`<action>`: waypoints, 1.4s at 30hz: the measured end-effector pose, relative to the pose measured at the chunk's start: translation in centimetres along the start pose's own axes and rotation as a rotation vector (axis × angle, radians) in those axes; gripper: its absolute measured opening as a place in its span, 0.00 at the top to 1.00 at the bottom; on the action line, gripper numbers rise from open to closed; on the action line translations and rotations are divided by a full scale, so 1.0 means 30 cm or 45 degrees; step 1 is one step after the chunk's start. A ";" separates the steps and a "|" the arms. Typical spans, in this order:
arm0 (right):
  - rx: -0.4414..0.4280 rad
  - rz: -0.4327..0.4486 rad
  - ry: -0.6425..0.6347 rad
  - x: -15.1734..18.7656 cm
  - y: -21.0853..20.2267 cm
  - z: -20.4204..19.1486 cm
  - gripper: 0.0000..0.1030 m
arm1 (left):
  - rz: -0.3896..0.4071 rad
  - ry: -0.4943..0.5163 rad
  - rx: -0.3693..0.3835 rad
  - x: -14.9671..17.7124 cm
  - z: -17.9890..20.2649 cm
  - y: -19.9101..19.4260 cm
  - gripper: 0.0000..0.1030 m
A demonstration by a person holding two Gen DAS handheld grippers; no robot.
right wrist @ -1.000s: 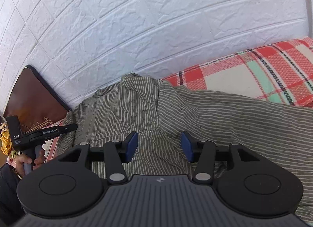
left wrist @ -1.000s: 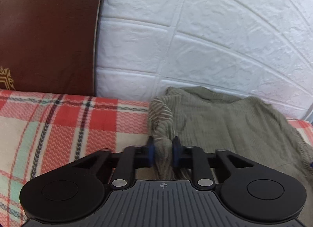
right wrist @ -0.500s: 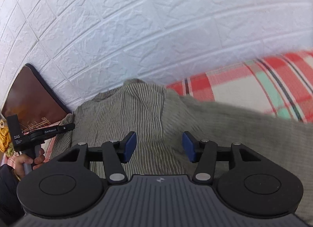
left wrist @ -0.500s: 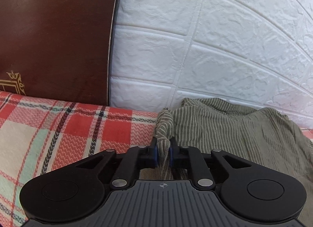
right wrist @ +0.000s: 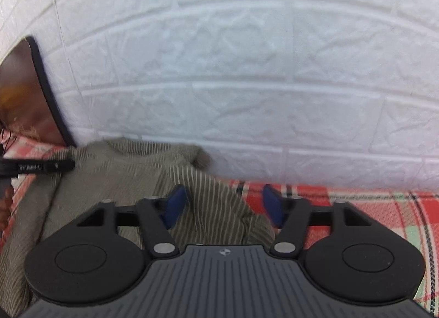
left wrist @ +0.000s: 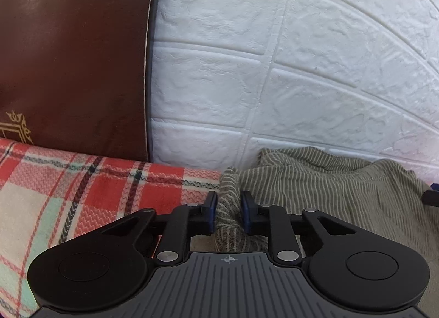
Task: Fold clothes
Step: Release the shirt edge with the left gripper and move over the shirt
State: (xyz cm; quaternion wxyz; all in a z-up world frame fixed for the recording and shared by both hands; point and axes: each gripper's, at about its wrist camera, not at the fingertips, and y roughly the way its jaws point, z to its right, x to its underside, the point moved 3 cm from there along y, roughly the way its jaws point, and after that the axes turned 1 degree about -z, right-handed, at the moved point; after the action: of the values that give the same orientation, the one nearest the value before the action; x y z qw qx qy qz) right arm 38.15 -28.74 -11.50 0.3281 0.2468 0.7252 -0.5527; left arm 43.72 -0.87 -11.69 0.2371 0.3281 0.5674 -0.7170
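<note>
I am folding a green striped shirt (left wrist: 329,186) that lies on a bed covered by a red, cream and mint plaid blanket (left wrist: 90,197), bunched against the far edge of the bed where a white brick-pattern wall (left wrist: 274,71) rises. A brown headboard (left wrist: 71,57) stands at the bed's left end.

My left hand-held gripper (left wrist: 229,215) has a raised fold of the shirt's left edge between its blue pads, which are closing and already touch the cloth on both sides.

My right hand-held gripper (right wrist: 223,208) reads as spread in its own blurred view, with the shirt's right edge lying between the pads (right wrist: 175,205) and neither pad pressing on it. The shirt is under and left of it; bare blanket shows to its right.

I judge this the step of taking hold of both sides before a fold. Next, the right gripper needs to pinch the cloth firmly, then both should lift together and evenly.
</note>
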 end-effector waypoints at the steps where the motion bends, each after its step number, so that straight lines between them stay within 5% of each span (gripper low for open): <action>1: -0.009 -0.036 0.019 0.004 0.011 0.012 0.97 | 0.000 0.018 -0.012 -0.001 0.004 0.002 0.85; 8: 0.026 -0.003 0.188 0.032 0.044 0.061 0.95 | 0.030 0.045 -0.065 0.008 -0.006 0.014 0.81; 9: 0.036 0.012 0.195 0.033 0.035 0.064 0.90 | 0.030 0.024 -0.057 0.006 -0.013 0.002 0.57; 10: 0.053 0.032 0.211 0.032 0.020 0.072 0.83 | 0.030 0.000 -0.048 0.004 -0.021 -0.012 0.49; 12: 0.095 0.078 0.246 0.029 -0.019 0.091 0.45 | 0.052 -0.053 -0.020 -0.003 -0.047 -0.058 0.38; 15: 0.136 0.152 0.304 0.034 -0.128 0.130 0.44 | 0.095 -0.091 -0.032 -0.023 -0.082 -0.147 0.32; 20: 0.005 0.185 0.391 0.150 -0.390 0.141 0.42 | 0.121 -0.047 0.006 0.010 -0.061 -0.344 0.25; 30: -0.145 0.144 0.575 0.688 -0.861 0.072 0.35 | -0.190 0.069 0.360 0.541 0.101 -0.732 0.22; 34: -0.206 0.149 0.717 0.852 -0.951 0.006 0.34 | -0.156 0.141 0.372 0.721 0.122 -0.900 0.21; 42: -0.589 -0.018 0.668 0.833 -0.800 -0.375 0.36 | -0.085 0.040 0.315 0.891 -0.001 -1.116 0.16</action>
State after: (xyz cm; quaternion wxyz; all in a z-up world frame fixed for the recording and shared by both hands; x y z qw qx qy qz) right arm 1.99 -24.44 -12.90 0.1740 0.2944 0.8927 -0.2936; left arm 1.91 8.18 -9.42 0.1619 0.3468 0.4890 -0.7838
